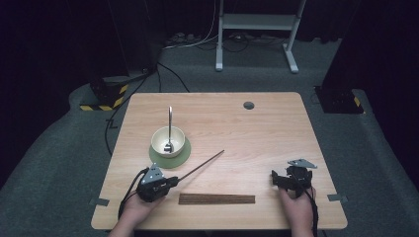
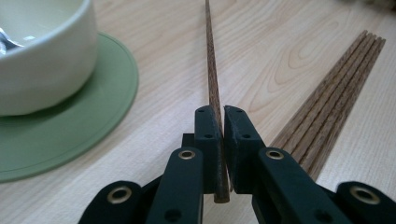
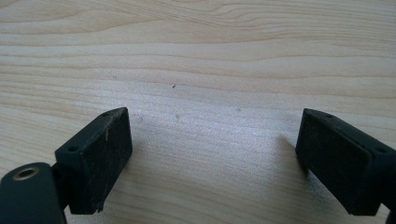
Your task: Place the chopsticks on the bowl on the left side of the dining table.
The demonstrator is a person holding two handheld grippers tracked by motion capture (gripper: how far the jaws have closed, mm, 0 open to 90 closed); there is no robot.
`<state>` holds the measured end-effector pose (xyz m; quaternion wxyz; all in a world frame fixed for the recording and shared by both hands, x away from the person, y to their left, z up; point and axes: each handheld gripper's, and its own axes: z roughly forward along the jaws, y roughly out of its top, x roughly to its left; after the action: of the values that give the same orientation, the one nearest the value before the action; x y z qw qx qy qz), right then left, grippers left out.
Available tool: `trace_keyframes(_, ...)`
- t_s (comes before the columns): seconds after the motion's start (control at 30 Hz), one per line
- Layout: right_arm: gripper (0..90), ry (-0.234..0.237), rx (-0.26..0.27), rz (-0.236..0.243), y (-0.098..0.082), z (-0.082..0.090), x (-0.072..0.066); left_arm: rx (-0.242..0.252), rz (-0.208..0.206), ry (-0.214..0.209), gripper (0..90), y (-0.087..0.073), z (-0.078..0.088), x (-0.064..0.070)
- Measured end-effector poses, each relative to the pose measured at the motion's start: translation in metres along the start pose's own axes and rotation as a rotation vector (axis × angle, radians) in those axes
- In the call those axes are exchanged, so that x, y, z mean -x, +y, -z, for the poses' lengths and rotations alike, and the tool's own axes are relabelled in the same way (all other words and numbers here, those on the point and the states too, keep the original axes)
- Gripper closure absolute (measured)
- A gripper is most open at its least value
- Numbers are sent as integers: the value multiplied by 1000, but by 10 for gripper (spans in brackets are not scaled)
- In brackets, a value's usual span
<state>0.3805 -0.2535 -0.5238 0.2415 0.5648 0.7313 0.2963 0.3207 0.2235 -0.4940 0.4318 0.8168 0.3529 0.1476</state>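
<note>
A single chopstick (image 2: pixel 214 93) is clamped near its end by the left gripper (image 2: pixel 222 122), right of the bowl (image 1: pixel 168 140); it could pivot or slip. The right gripper (image 3: pixel 212 158) is held wide apart, empty.

chopstick (image 2: pixel 214 79) tip beyond the jaws cut off by the top edge, bowl (image 2: pixel 42 56) left of the jaws cropped, spoon (image 2: pixel 9 43) mostly out of frame
</note>
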Motion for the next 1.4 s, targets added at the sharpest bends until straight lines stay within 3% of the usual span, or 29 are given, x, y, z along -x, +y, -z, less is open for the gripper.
trace_keyframes(0.13,111,9,-9,4,0,1,0,53,-4,1,838,3,10,0)
trace_keyframes(0.47,113,9,-7,11,0,1,1,108,21,22,839,7,29,-7)
trace_keyframes(0.9,117,-1,11,11,0,0,0,140,49,79,839,9,48,-22)
trace_keyframes(1.4,118,0,12,11,0,0,0,136,71,135,839,14,49,-41)
